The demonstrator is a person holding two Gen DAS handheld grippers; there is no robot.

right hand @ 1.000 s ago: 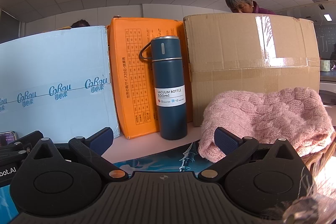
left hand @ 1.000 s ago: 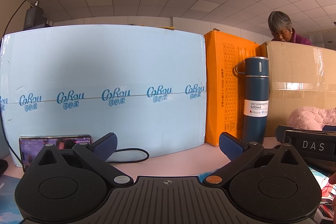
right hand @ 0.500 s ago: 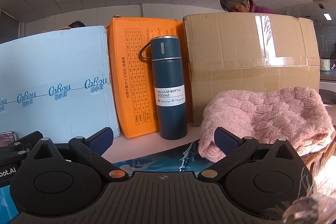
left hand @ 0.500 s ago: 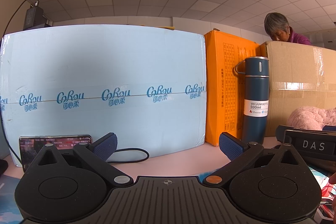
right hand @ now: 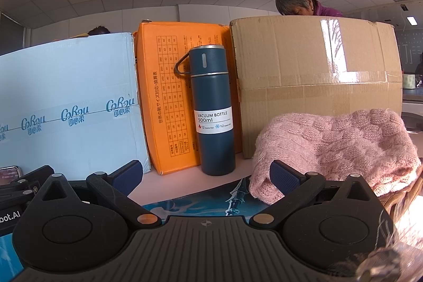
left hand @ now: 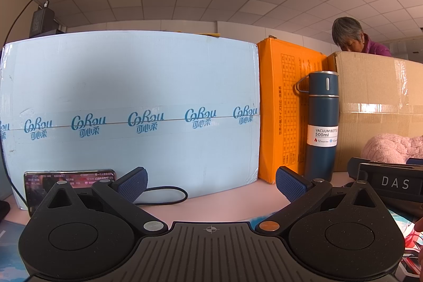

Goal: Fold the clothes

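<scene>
- Left gripper (left hand: 211, 183): jaws spread wide, nothing between the ribbed blue pads (left hand: 133, 183); same pose as a second ago. Right gripper (right hand: 206, 177): likewise spread and empty, unmoved.
- Only visible change: the woman (right hand: 293, 1) behind the boxes has bent her head lower; the phone (left hand: 53, 180) screen shows a different picture.
- Landmark: vacuum bottle (right hand: 212, 110), upright smooth dark-blue cylinder, steel band, wire loop handle, white label.
- Far left of bottle: phone on its long edge, leaning against the pale-blue carton (left hand: 127, 107), matte with printed tape; a black cable (left hand: 169, 196) loops at its foot.
- Directly behind bottle: glossy orange box (right hand: 164, 97), printed grid.
- Right of bottle: brown corrugated carton (right hand: 317, 83), shiny tape.
- Right of bottle, in front of that carton: pink cable-knit sweater (right hand: 333, 147), fuzzy, heaped, its edge just beside the right gripper's right pad.
</scene>
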